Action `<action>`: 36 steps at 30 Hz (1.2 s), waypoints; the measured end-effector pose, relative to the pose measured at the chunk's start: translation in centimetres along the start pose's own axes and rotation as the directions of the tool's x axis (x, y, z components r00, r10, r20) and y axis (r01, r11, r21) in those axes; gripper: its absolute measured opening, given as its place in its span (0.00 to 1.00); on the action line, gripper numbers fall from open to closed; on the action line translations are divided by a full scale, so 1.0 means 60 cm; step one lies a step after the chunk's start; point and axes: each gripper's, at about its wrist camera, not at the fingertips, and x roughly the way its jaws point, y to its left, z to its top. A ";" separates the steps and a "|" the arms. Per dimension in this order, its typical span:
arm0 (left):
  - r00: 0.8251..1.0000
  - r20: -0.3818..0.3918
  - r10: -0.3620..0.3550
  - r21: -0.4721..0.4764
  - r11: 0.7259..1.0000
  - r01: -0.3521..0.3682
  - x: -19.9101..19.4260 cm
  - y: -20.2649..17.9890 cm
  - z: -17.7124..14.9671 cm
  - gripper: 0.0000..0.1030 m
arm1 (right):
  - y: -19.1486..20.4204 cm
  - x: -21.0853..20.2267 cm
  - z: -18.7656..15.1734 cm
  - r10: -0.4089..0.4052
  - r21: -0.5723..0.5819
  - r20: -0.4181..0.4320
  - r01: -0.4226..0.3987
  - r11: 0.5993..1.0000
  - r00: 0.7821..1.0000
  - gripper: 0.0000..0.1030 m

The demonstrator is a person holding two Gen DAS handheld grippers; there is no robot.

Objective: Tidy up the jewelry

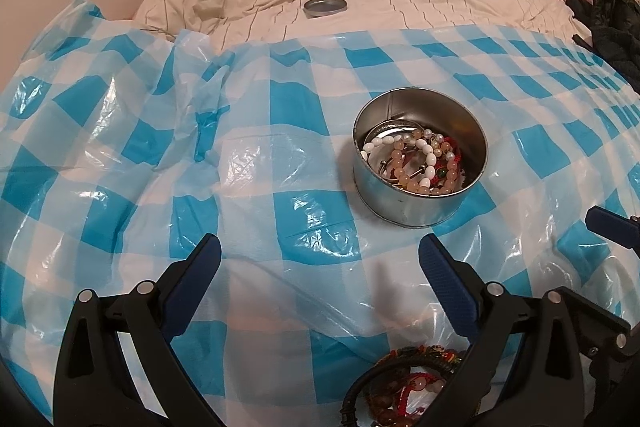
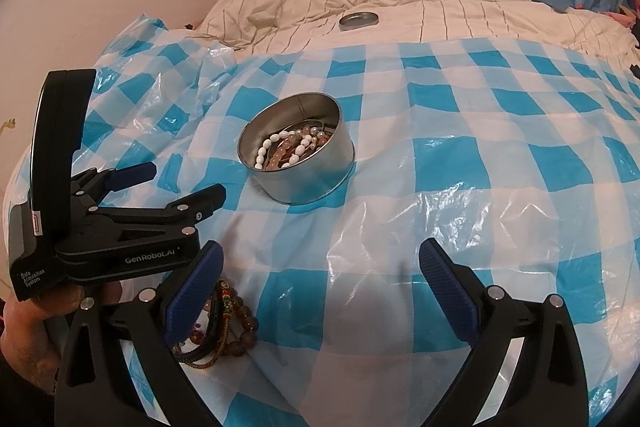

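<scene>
A bed is covered by a blue-and-white checked plastic sheet. On it stands an open round metal tin, already holding bead bracelets, a white-bead strand among them. The tin's lid lies well beyond it on the striped duvet.

The left hand-held gripper is spread wide and holds nothing. The tin is ahead of it and a little to its right. A loose pile of bracelets, brown beads and woven red and dark cords, lies close beneath it, against the inner side of its right finger.

The right hand-held gripper is also spread wide and empty. The same pile sits just by its left finger, with its length running roughly along the fingers. The tin is ahead and slightly left of it.

Both grippers are near the pile. The left one seems slightly nearer, with the pile almost between its fingers. The pile probably goes into the tin next, forward of either gripper.
</scene>
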 end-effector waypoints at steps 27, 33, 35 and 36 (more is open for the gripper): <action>0.999 0.004 0.033 0.026 0.999 -0.033 -0.005 0.010 -0.009 0.92 | 0.007 0.002 -0.002 -0.043 -0.078 0.013 0.044 0.996 0.999 0.92; 0.999 0.008 0.046 0.031 0.998 -0.047 -0.010 0.015 -0.014 0.92 | 0.002 0.007 -0.005 -0.026 -0.065 0.000 0.025 0.998 1.000 0.91; 0.998 0.013 0.055 0.038 0.998 -0.055 -0.012 0.015 -0.015 0.92 | 0.002 0.010 -0.006 -0.021 -0.060 -0.007 0.020 0.998 1.000 0.92; 0.998 0.016 0.059 0.043 0.997 -0.060 -0.014 0.015 -0.015 0.92 | 0.001 0.012 -0.006 -0.018 -0.057 -0.010 0.018 0.998 1.000 0.92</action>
